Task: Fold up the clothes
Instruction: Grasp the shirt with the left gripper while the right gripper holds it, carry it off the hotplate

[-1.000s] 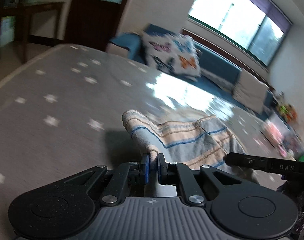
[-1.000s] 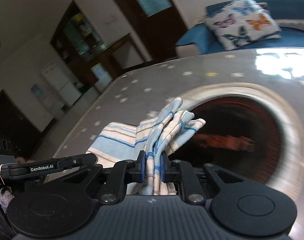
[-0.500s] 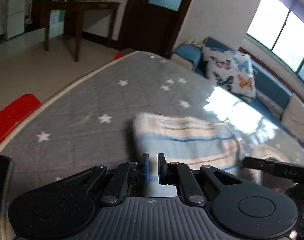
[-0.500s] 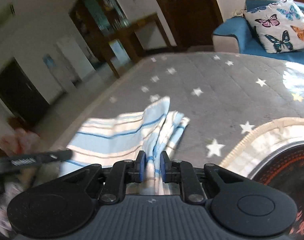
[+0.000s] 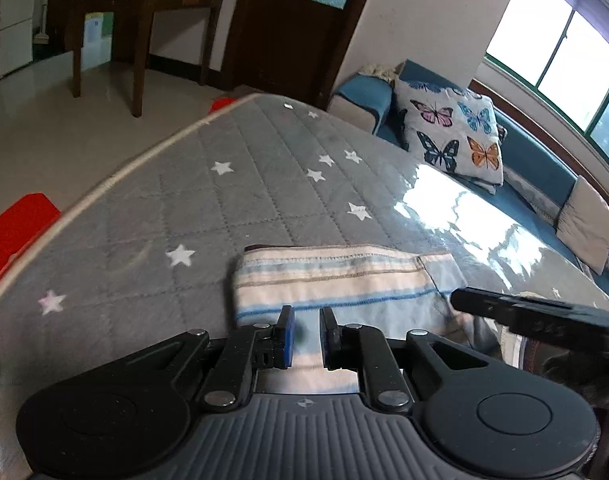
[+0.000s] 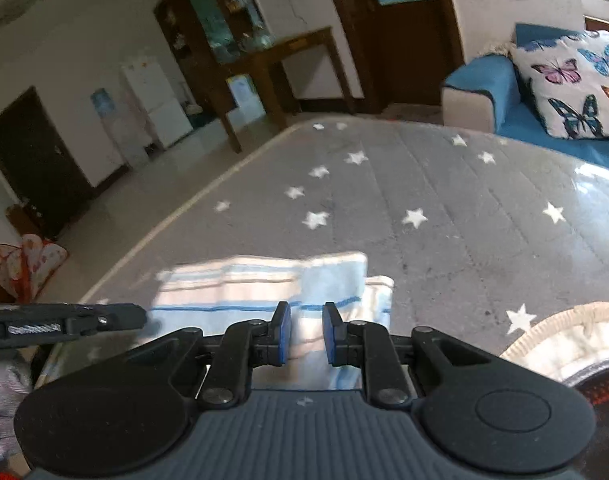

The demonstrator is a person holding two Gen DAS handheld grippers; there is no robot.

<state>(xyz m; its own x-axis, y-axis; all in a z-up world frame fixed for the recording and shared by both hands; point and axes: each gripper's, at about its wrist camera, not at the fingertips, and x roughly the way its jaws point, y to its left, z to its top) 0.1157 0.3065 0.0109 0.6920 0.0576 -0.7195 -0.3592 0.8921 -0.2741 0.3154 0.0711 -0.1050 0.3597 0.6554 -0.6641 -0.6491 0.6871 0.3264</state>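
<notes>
Both the left tongs and right tongs are held apart, apparently just above the folded striped cloth, laid flat for its next fold.

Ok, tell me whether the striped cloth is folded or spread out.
Folded. The striped cloth lies flat on the star-print mat, layers stepped at its right corner; both tongs open.
</notes>
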